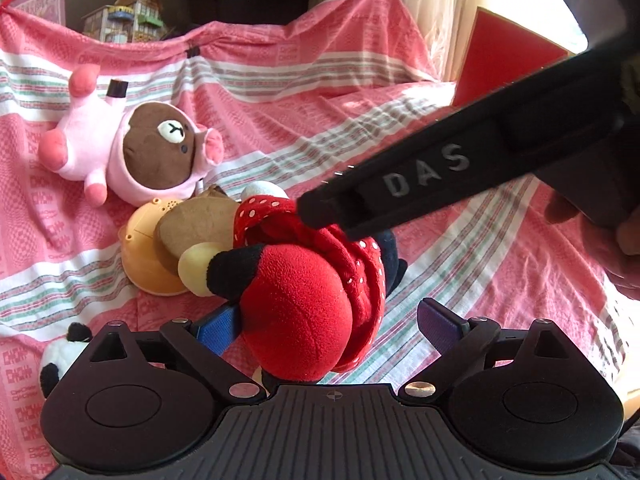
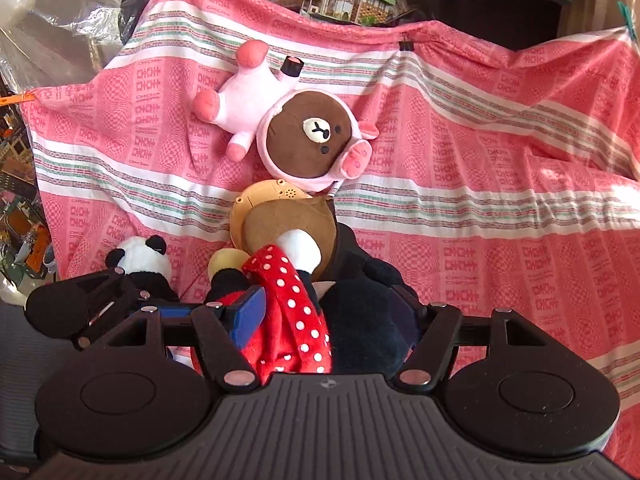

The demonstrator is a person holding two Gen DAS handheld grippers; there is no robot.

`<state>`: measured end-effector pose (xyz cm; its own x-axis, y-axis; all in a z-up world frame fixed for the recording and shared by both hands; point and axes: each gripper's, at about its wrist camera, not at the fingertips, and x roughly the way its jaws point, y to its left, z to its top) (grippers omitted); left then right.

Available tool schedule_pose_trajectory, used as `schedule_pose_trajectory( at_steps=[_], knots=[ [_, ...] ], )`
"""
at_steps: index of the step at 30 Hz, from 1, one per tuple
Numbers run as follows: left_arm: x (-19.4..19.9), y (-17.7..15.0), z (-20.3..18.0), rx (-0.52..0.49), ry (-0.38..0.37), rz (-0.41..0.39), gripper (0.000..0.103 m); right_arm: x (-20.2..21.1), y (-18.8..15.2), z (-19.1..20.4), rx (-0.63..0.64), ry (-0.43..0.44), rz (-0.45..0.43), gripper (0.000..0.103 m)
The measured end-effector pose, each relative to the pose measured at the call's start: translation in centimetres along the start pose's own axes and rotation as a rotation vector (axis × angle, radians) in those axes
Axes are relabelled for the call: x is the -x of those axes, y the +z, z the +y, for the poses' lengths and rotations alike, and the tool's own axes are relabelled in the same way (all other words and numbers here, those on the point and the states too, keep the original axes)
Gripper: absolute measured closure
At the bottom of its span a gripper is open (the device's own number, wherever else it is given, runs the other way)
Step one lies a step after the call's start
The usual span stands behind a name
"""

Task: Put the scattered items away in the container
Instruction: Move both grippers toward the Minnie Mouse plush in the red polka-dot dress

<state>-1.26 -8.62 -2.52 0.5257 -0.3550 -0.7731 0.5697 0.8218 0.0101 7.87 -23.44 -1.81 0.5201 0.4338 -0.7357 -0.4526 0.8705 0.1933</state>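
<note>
Pink striped cloth (image 2: 500,184) covers the work surface. Right gripper (image 2: 332,312) is clenched on the red polka-dot mouse plush (image 2: 288,320), at 12 o'clock from its camera. Left gripper (image 1: 324,320) stands released, jaws wide around the plush's red lower end (image 1: 296,312), pads not pressing. The plush's long axis runs 11 to 5 o'clock in the left view. No container is identifiable.

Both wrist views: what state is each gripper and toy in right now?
Left gripper: open, pads astride the doll's red bottom, not pressing.
Right gripper: shut on the mouse doll.
Mouse doll: held, red polka-dot dress bunched.
Bear in pig suit: lying upside down on the pink cloth.
Panda: resting on the cloth, partly hidden.
Orange toy: under other plush.
</note>
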Motion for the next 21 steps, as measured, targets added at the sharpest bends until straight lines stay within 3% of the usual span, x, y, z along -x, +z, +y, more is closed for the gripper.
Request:
schedule_pose_trajectory(
  at_steps=[5, 7, 8, 9, 11, 17, 21],
  knots=[
    [0.2, -0.2, -0.9, -0.033, 0.004, -0.004, 0.004, -2.1, 1.5, 1.1, 0.018, 0.032, 0.024, 0.032],
    [0.5, -0.2, -1.2, -0.039, -0.01, -0.012, 0.003, -3.1, 1.6, 1.3, 0.011, 0.044, 0.052, 0.039],
    [0.6, -0.2, -1.5, -0.049, -0.022, -0.018, 0.002, -3.5, 1.5, 1.3, 0.004, 0.052, 0.07, 0.047],
    [0.8, -0.2, -1.8, -0.06, -0.032, -0.025, 0.002, -3.8, 1.4, 1.3, 0.004, 0.052, 0.084, 0.063],
    [1.1, -0.2, -2.2, -0.071, -0.057, -0.031, 0.002, -3.6, 0.9, 1.3, 0.013, 0.011, 0.088, 0.076],
    [3.0, -1.2, -1.1, -0.056, -0.12, -0.042, 0.004, -0.1, -1.9, -1.0, -0.022, -0.05, 0.092, 0.076],
    [4.1, -1.7, 1.4, 0.008, -0.173, -0.065, 0.004, 2.0, -4.7, -2.7, -0.081, -0.09, 0.125, 0.076]
  ],
)
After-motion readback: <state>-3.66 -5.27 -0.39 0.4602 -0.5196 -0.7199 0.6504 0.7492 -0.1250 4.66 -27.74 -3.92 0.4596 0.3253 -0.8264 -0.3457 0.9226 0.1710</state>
